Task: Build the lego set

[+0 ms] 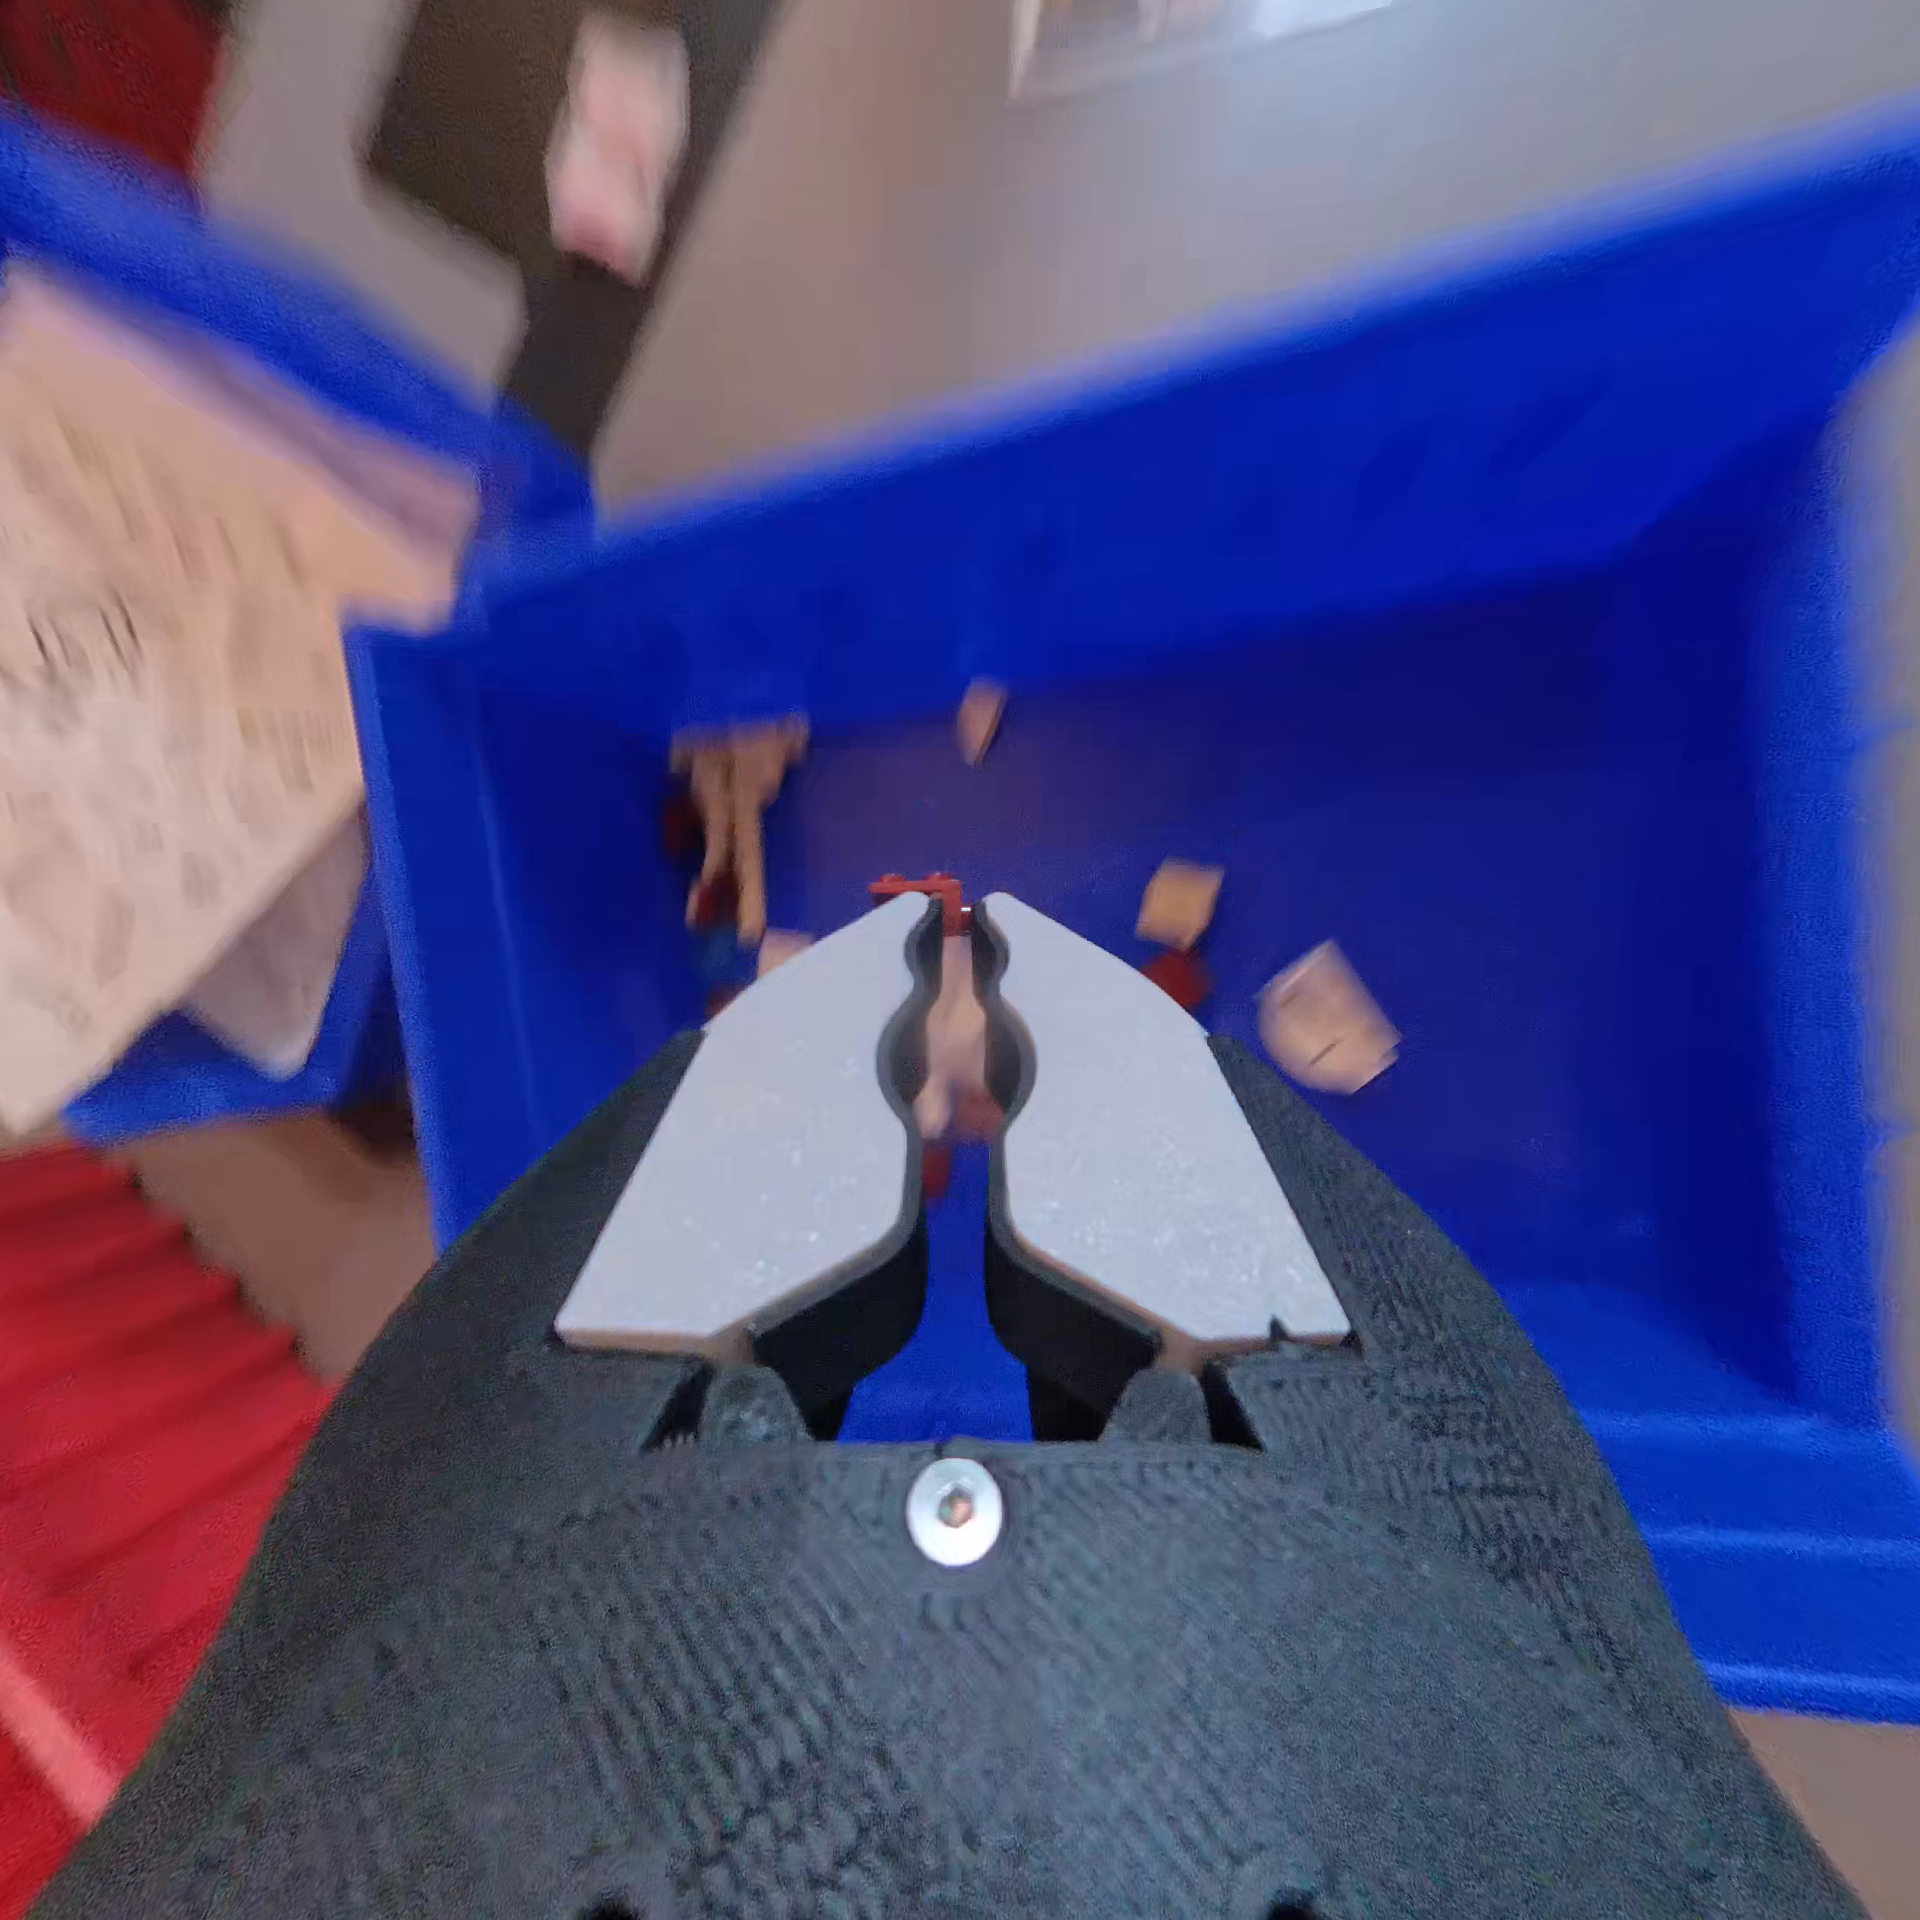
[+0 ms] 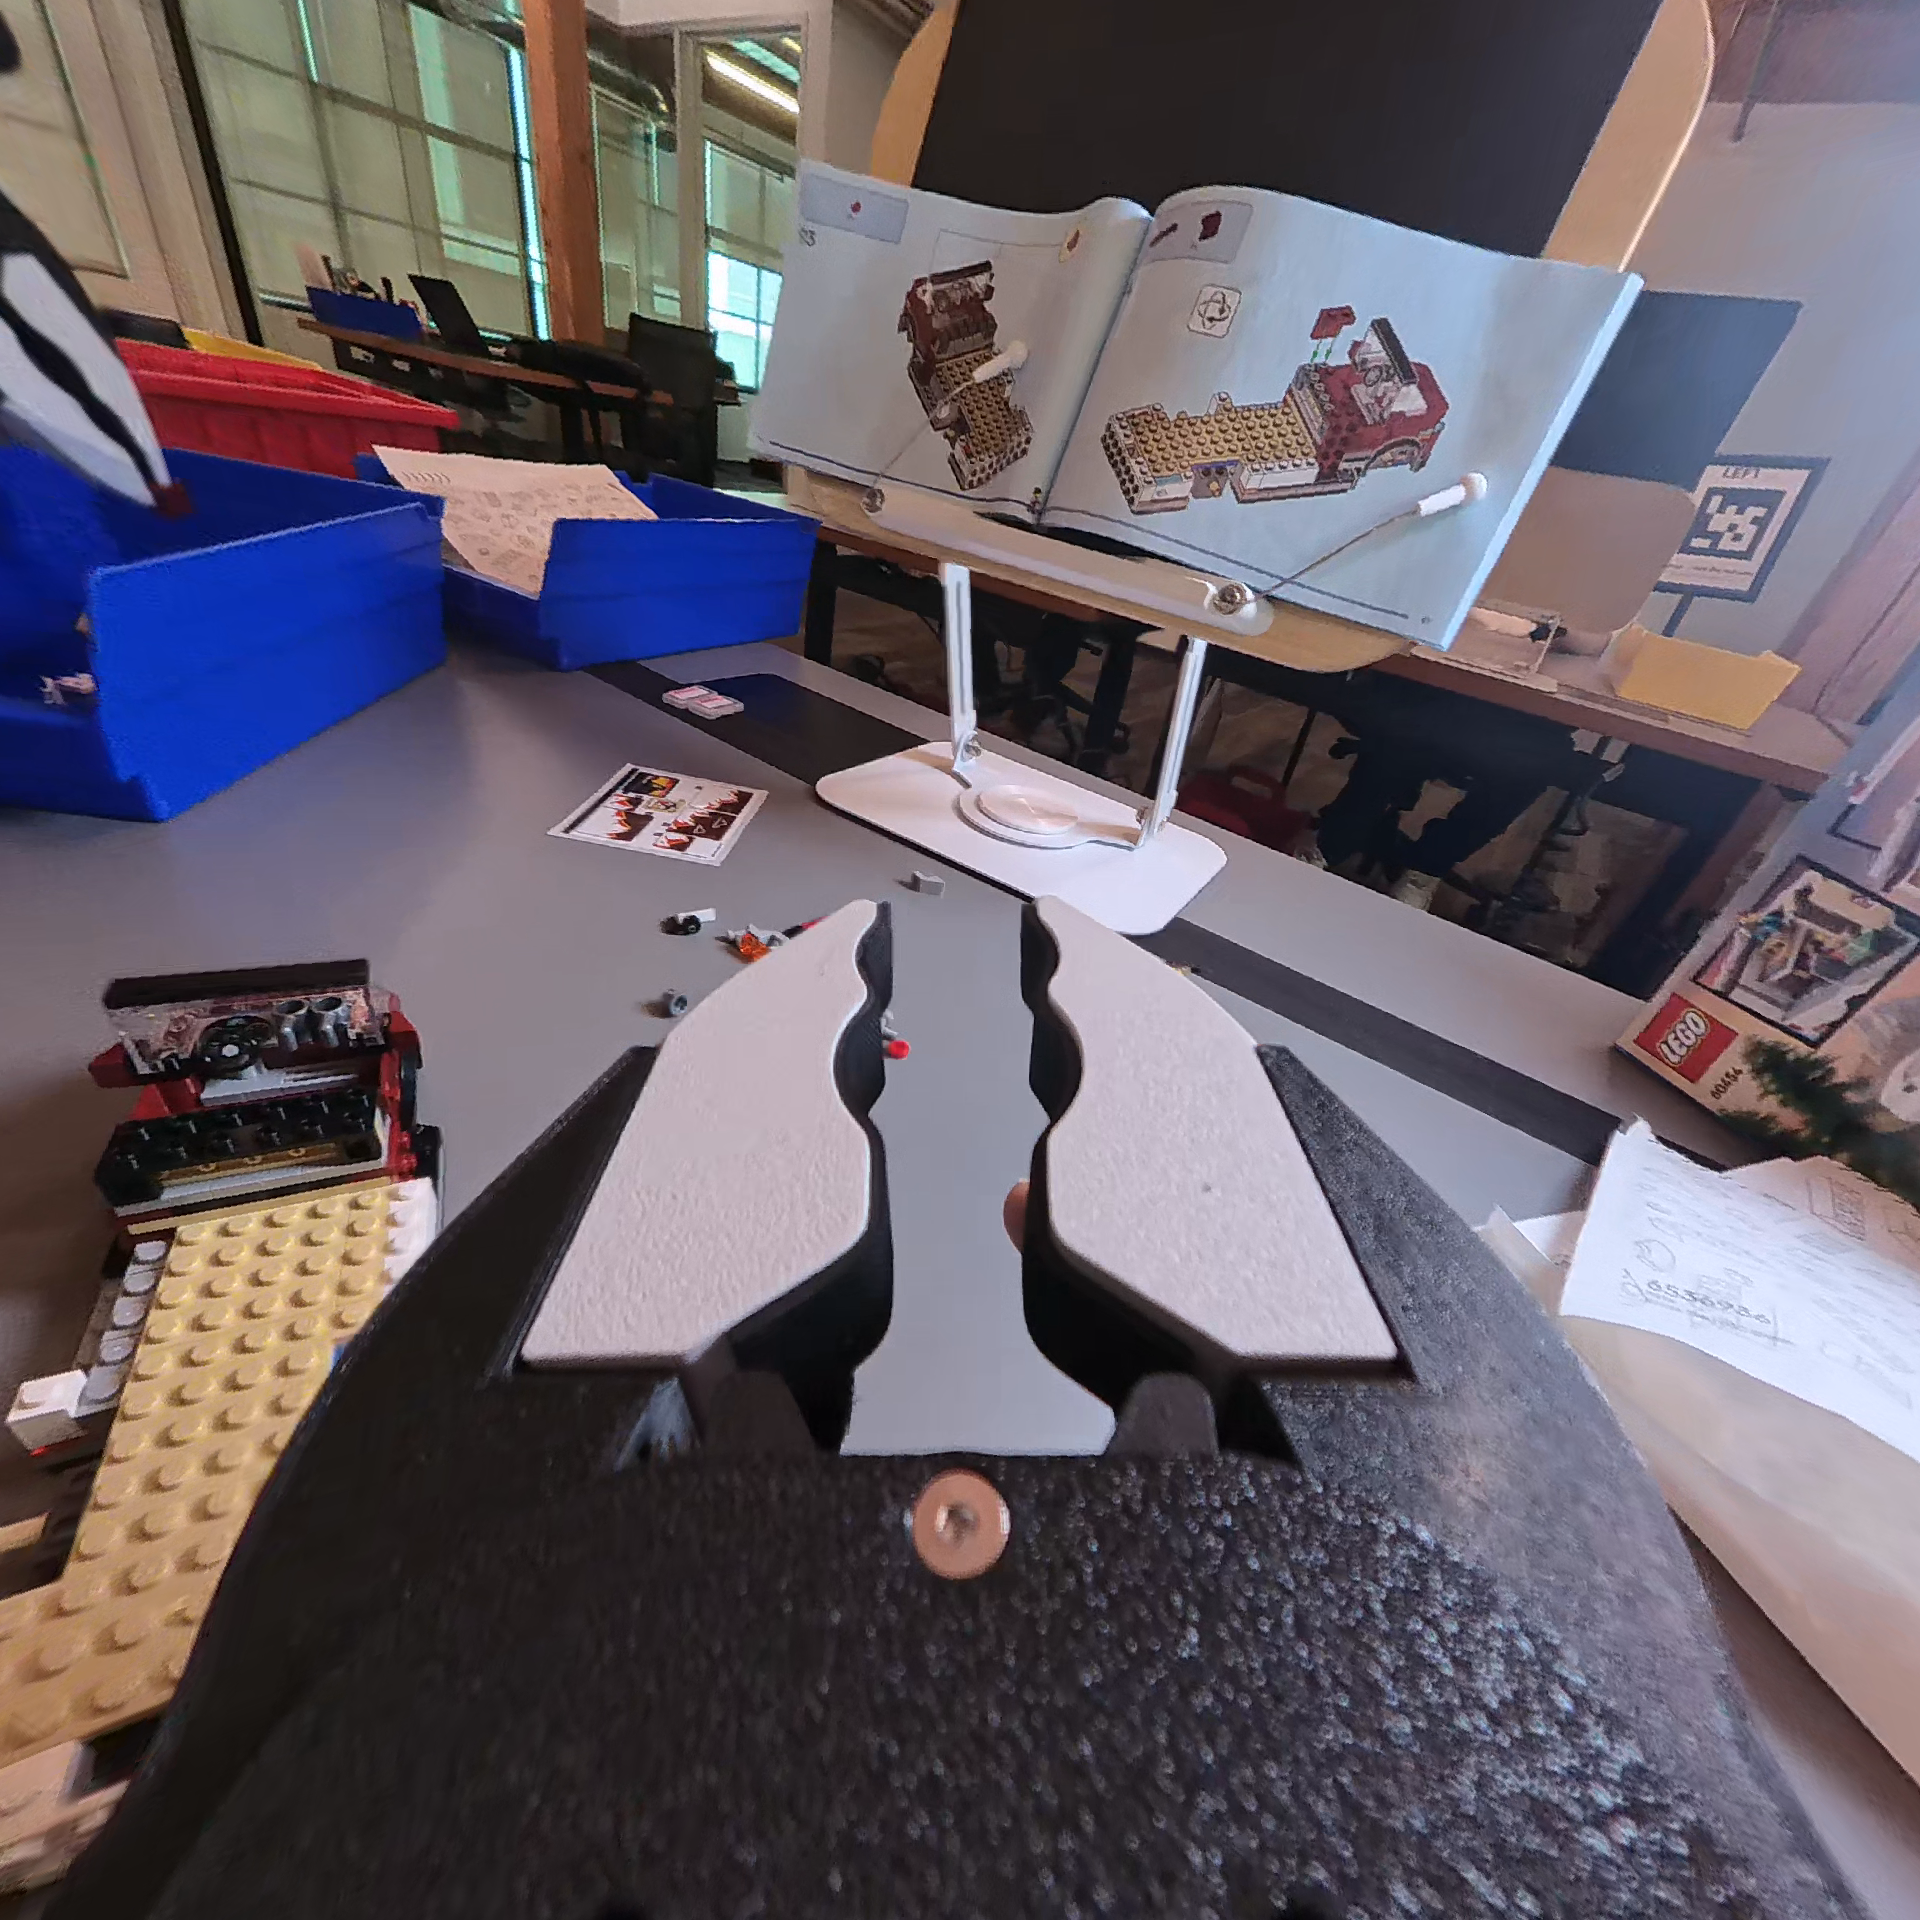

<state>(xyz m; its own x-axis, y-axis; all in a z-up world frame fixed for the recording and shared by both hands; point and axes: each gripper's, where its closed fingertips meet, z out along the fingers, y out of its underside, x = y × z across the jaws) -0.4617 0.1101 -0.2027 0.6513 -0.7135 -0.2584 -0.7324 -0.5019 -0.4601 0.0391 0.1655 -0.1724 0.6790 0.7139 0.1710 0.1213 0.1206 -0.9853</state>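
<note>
Two claws show, each in its own view. The left claw [image 1: 957, 906] hangs over the open blue plastic bin [image 1: 1351, 540], its grey fingers [image 1: 810, 1122] drawn nearly together and pinching a small dark red brick piece [image 1: 930, 896] at their very tips; the piece juts a little to the left of the tips. Below it, on the bin's floor, lie several blurred tan blocks [image 1: 1325, 1013] and a few red bits [image 1: 1179, 977]. A printed paper sheet [image 1: 156, 675] lies over the bin's left rim. The right claw [image 2: 954, 914] hovers above the grey counter [image 2: 343, 894] with its jaws moderately apart and nothing between them. Just ahead and left of its tips lie scattered small loose pieces [image 2: 753, 940], and a small grey brick [image 2: 928, 883] sits just beyond. To its left stands a partly built model with a tan studded plate and dark red cab [image 2: 239, 1143]. Farther off, a white book stand [image 2: 1023, 821] carries an open instruction booklet [image 2: 1195, 395]. A sticker sheet [image 2: 660, 812] lies near the stand's base, and a toy box [image 2: 1787, 1029] rests at the right.
</note>
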